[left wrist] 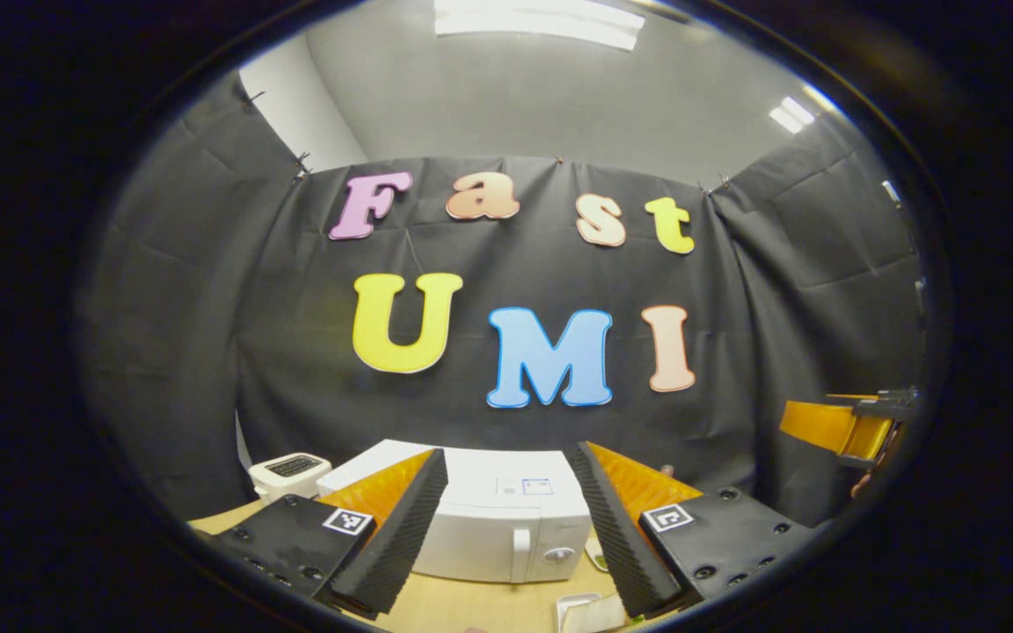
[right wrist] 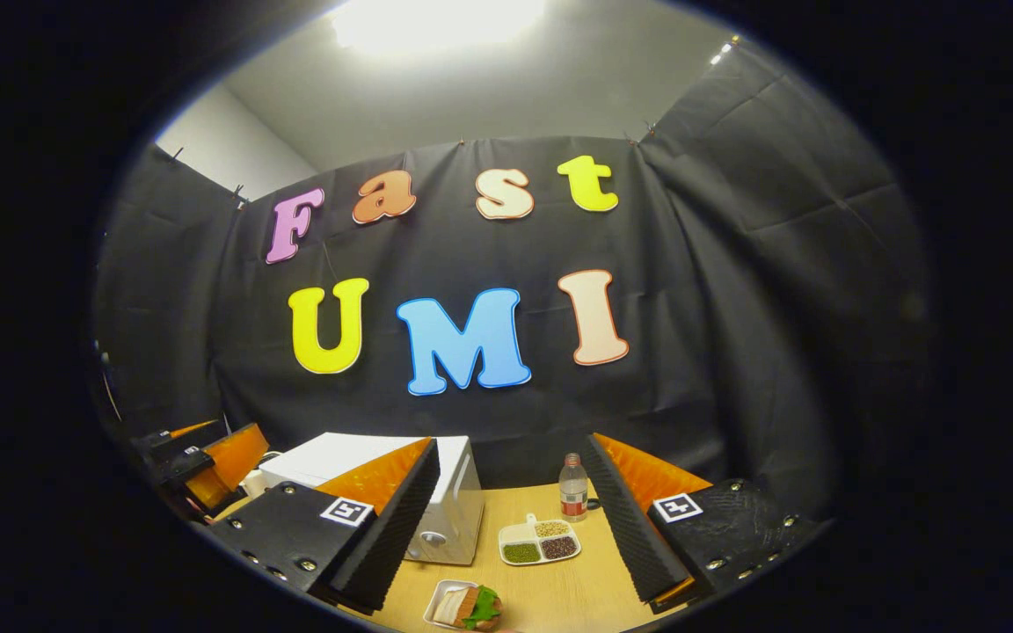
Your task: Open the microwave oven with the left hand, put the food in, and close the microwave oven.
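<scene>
Hovering, left gripper jaws apart, aimed at shut microwave handle at 6 o'clock | right gripper spread wide above sandwich, ready.

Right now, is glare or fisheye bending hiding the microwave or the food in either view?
Left gripper view: ceiling light is bright but high up; the microwave is sharp between the open left tongs. Right gripper view: strong ceiling glare on top, edges bend, yet the food tray reads clearly, low near the rim.
</scene>
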### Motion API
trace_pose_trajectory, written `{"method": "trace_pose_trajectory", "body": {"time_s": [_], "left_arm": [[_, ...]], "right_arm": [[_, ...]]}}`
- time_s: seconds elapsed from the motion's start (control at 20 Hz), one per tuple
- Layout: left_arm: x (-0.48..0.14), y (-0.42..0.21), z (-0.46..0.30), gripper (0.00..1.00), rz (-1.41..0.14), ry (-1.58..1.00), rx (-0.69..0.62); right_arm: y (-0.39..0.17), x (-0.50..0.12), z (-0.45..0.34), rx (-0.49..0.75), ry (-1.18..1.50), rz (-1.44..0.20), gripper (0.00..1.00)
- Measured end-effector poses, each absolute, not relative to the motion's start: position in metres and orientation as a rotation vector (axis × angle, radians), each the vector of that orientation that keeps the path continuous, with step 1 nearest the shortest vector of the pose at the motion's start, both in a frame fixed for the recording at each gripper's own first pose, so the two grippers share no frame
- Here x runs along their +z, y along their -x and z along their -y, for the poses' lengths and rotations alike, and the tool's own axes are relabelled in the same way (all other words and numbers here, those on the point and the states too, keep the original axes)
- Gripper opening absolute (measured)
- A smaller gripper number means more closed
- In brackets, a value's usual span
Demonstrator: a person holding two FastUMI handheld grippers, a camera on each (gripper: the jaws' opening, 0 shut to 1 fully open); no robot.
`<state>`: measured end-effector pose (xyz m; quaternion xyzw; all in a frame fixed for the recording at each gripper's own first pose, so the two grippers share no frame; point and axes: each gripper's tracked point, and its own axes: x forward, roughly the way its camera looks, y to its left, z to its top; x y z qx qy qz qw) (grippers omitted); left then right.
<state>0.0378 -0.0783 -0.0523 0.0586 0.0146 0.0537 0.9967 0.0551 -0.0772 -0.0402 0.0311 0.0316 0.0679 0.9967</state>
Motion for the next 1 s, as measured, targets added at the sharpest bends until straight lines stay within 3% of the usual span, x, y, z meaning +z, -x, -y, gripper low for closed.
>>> {"method": "trace_pose_trajectory", "body": {"time_s": [0.4,0.6,0.65,0.75,0.95,1.0], "left_arm": [[-0.213,-0.105,0.075,0.97,-0.245,-0.158,0.036],[-0.289,-0.130,0.045,0.91,-0.355,-0.102,0.091],[-0.300,-0.136,0.041,0.96,-0.373,-0.103,0.097],[-0.319,-0.152,0.039,0.96,-0.402,-0.120,0.089],[-0.344,-0.165,0.037,0.74,-0.460,-0.111,0.061],[-0.348,-0.167,0.046,0.59,-0.475,-0.092,0.025]], "right_arm": [[-0.074,-0.065,0.090,0.108,-0.035,-0.125,1.00],[-0.079,-0.091,0.096,0.074,-0.010,-0.201,1.00],[-0.079,-0.094,0.099,0.065,0.003,-0.211,1.00],[-0.080,-0.098,0.102,0.046,0.020,-0.226,1.00],[-0.082,-0.098,0.096,0.039,0.030,-0.234,1.00],[-0.082,-0.097,0.095,0.038,0.032,-0.231,1.00]]}}
